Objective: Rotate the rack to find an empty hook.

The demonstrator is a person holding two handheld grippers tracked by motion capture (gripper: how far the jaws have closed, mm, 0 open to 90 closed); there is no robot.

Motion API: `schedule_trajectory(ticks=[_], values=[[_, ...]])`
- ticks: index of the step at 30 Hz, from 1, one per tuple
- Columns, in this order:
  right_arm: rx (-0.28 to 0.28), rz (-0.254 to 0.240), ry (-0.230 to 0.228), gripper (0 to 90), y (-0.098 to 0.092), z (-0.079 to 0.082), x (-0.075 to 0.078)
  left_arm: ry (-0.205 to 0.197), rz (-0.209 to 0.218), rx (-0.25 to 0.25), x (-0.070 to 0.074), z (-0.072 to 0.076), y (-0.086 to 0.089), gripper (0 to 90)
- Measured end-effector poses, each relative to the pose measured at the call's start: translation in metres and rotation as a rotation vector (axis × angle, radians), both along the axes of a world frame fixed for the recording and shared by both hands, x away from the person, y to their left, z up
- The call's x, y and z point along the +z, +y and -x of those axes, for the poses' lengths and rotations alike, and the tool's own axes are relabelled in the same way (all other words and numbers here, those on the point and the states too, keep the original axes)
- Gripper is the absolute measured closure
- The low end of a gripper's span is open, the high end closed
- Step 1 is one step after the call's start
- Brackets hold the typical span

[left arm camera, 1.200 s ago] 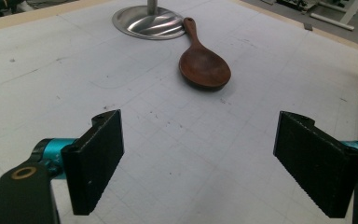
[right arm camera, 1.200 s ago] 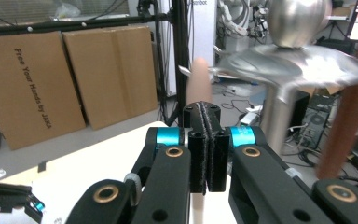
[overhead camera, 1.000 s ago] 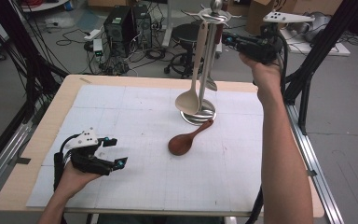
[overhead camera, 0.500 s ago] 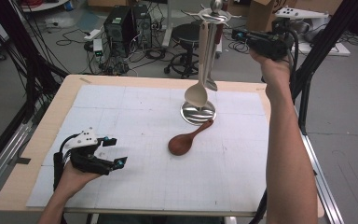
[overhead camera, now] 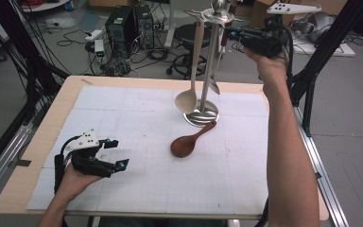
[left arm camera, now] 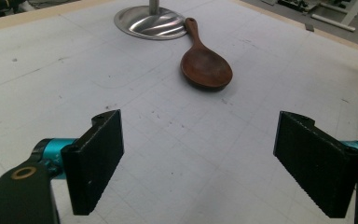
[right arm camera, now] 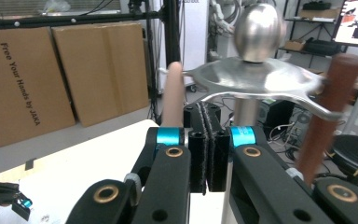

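Hanging beside the closed right gripper, seemingly untouched: pale spoon.

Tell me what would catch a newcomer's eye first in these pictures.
The tall polished steel utensil stand at the far middle of the table draws the eye first, with a pale wooden spoon hanging from its top. Beside its round base a dark brown wooden spoon lies on the white grid mat. The right claw is shut up by the stand's top, while the left claw rests open at the near left.
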State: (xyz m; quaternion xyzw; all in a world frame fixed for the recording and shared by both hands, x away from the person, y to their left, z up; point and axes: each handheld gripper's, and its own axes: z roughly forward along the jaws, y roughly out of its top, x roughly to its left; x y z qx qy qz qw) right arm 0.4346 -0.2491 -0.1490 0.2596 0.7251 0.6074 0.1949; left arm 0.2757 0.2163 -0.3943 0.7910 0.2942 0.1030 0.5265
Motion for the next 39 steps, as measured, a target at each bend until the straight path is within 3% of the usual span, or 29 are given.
schedule_trajectory(ticks=[12,20,39], values=[[0.027,0.008,-0.006,89.8,0.023,-0.002,-0.002,-0.003,-0.001,0.002,0.000,0.000,0.001,16.7],[0.033,0.011,-0.002,89.7,0.026,-0.003,-0.004,-0.005,-0.002,0.001,0.001,0.000,0.002,16.7],[0.077,0.004,0.041,70.7,0.025,0.015,-0.038,-0.004,-0.002,-0.002,0.000,0.000,0.000,16.7]])
